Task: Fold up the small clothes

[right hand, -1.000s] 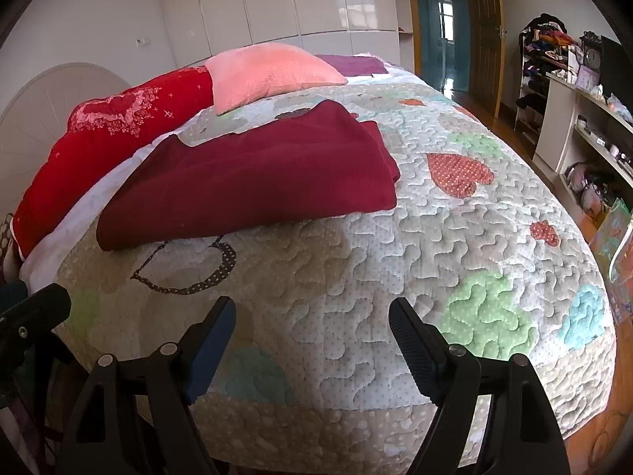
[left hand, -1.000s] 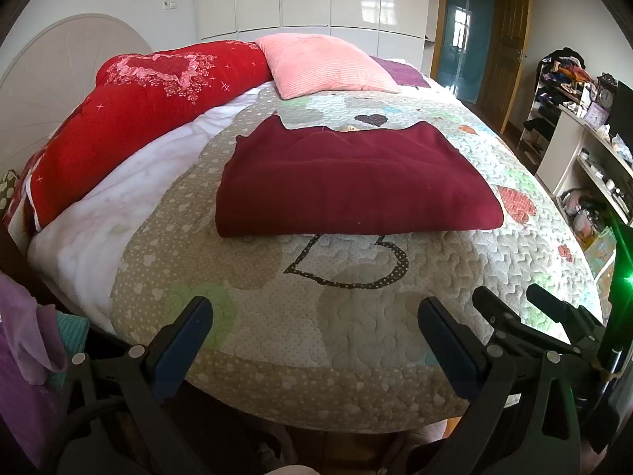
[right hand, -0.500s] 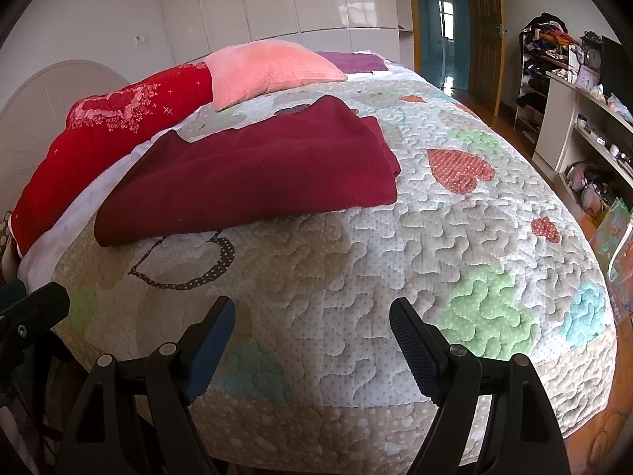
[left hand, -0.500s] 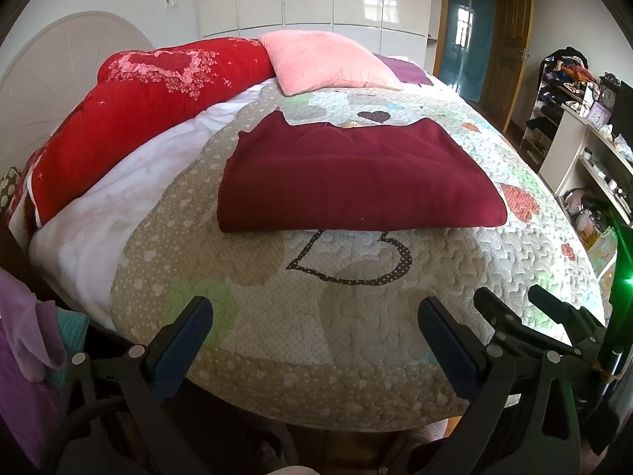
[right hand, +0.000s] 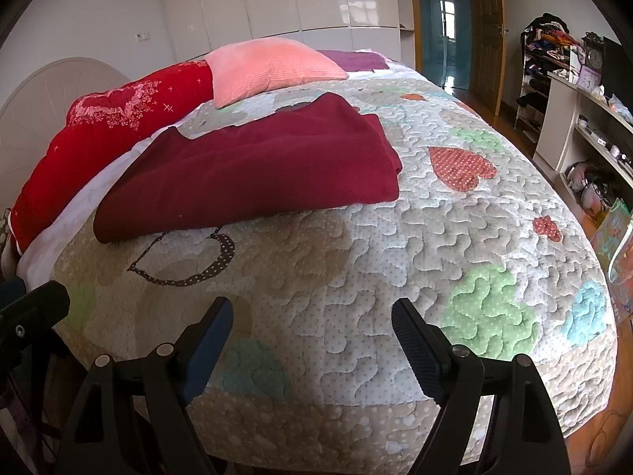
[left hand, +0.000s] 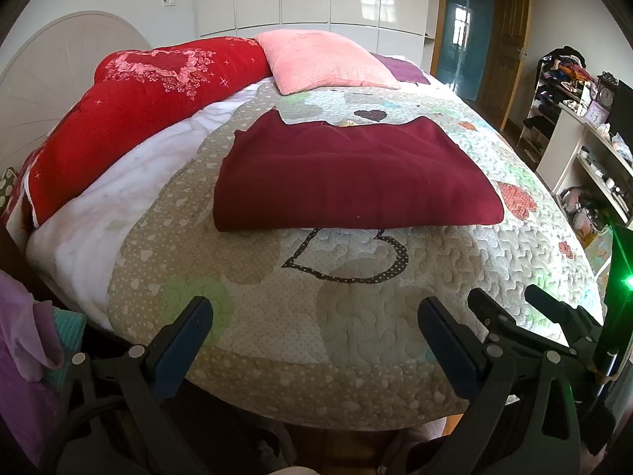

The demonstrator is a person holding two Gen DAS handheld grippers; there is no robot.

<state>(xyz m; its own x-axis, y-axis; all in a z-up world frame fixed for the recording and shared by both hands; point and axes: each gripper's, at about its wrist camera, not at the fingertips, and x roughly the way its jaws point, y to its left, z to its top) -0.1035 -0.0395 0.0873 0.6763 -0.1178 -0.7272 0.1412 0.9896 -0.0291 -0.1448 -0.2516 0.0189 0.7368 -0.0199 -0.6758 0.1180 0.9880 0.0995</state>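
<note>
A dark red garment lies folded flat on the quilted bed cover, in the middle of the bed. It also shows in the right wrist view, left of centre. My left gripper is open and empty, at the foot of the bed, well short of the garment. My right gripper is open and empty, also at the foot edge, to the right of the left one. The right gripper's fingers show in the left wrist view at lower right.
A red quilt and a pink pillow lie at the head of the bed. A white sheet shows on the left. Shelves with clutter stand to the right. Purple cloth hangs at lower left.
Both grippers have drifted slightly, so the garment sits a little differently in the views. Both stay open and nothing was taken hold of.
</note>
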